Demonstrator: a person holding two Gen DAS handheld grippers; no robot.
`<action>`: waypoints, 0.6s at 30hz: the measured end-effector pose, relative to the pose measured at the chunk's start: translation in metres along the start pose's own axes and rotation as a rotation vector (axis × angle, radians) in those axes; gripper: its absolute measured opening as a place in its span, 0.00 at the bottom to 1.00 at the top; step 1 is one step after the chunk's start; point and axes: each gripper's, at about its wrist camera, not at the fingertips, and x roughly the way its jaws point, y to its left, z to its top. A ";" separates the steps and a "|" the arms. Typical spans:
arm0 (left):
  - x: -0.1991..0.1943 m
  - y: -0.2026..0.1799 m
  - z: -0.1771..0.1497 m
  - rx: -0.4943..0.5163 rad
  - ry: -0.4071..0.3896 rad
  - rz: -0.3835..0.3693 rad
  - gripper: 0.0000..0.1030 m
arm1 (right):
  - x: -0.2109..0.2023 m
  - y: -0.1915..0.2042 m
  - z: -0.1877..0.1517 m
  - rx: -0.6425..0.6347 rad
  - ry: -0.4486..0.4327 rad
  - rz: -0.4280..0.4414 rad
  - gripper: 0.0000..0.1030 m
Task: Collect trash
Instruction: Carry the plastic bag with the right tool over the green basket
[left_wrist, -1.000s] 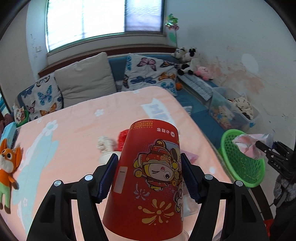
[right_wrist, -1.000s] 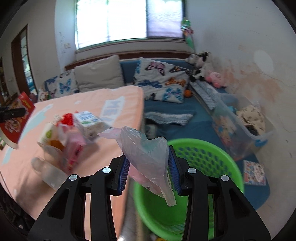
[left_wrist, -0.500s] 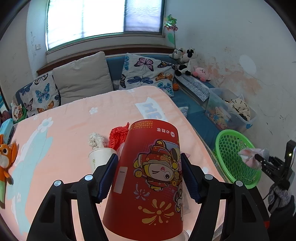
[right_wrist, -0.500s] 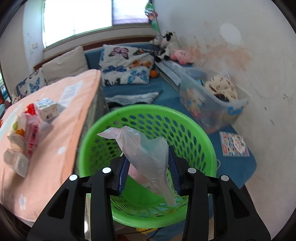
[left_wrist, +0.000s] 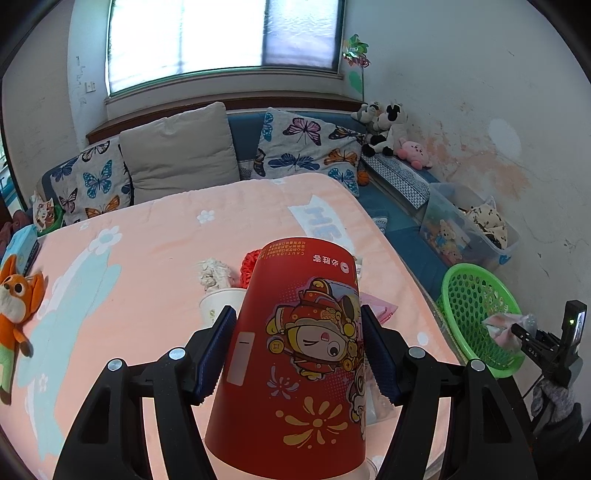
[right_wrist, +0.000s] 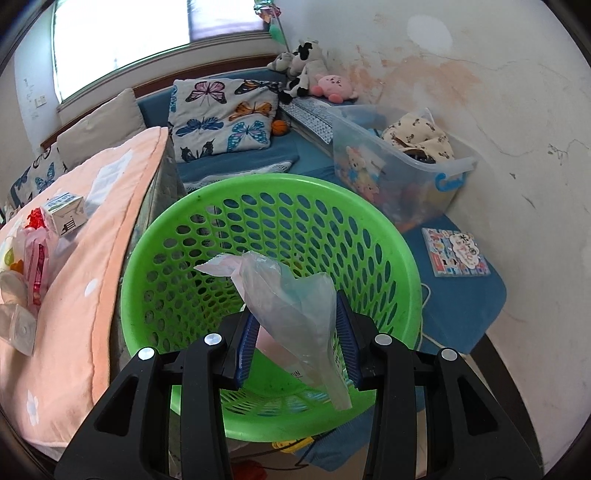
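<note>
My left gripper (left_wrist: 298, 350) is shut on a red paper cup (left_wrist: 299, 350) with a cartoon print, held upside down above the pink-covered table (left_wrist: 147, 266). My right gripper (right_wrist: 298, 339) is shut on a crumpled clear plastic bag (right_wrist: 291, 310) and holds it over the mouth of the green mesh basket (right_wrist: 369, 229). In the left wrist view the basket (left_wrist: 476, 295) stands on the floor at the right, with the right gripper (left_wrist: 517, 332) and its bag above the rim. More trash lies on the table: a white cup with paper (left_wrist: 218, 291), a red scrap (left_wrist: 251, 262), a small carton (right_wrist: 66, 214).
A clear storage bin (right_wrist: 406, 173) with toys stands behind the basket by the wall. A booklet (right_wrist: 456, 251) lies on the blue mat. A sofa with butterfly cushions (left_wrist: 306, 151) runs along the back. A fox plush (left_wrist: 18, 295) lies at the table's left edge.
My right gripper has moved from beside the table to over the basket, with the bag still in it. My left gripper has drawn back a little with the red cup.
</note>
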 end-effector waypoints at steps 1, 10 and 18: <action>-0.001 0.001 -0.001 -0.003 0.000 0.001 0.63 | 0.000 0.000 0.001 0.000 0.000 -0.003 0.40; 0.000 0.006 -0.003 -0.015 0.000 0.014 0.63 | 0.001 -0.002 0.003 0.017 -0.001 -0.021 0.40; 0.000 0.009 -0.005 -0.022 0.004 0.015 0.63 | 0.001 -0.008 0.003 0.039 0.008 -0.029 0.40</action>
